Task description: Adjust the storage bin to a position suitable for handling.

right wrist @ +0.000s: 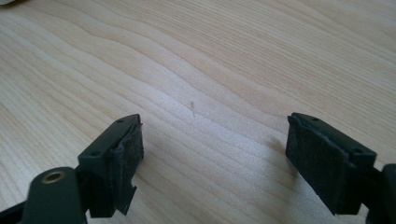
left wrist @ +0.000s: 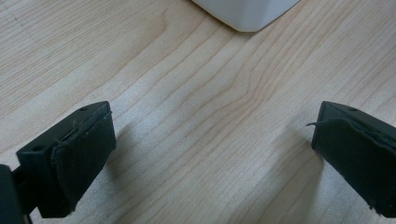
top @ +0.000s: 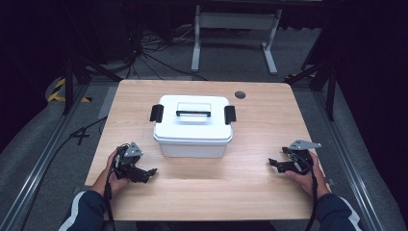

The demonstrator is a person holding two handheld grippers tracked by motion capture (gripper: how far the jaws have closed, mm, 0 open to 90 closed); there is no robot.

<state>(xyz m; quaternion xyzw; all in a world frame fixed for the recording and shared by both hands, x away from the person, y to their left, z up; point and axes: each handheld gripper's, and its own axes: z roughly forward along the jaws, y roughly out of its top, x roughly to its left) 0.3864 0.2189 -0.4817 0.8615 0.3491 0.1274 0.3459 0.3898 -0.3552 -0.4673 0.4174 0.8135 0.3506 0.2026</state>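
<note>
High view: bare table [top: 202, 192] flanks box [top: 193, 126].

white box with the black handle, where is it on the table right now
In the high view the white box sits mid-table, slightly toward the far edge, lid on, ahead of and between the left claw and right claw, touching neither.

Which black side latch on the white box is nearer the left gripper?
The black side latch at the white lidded plastic box's left end; the other latch is across the lid.

Left hand-held gripper [top: 153, 171] and right hand-held gripper [top: 272, 162], jaws wide apart.
</note>
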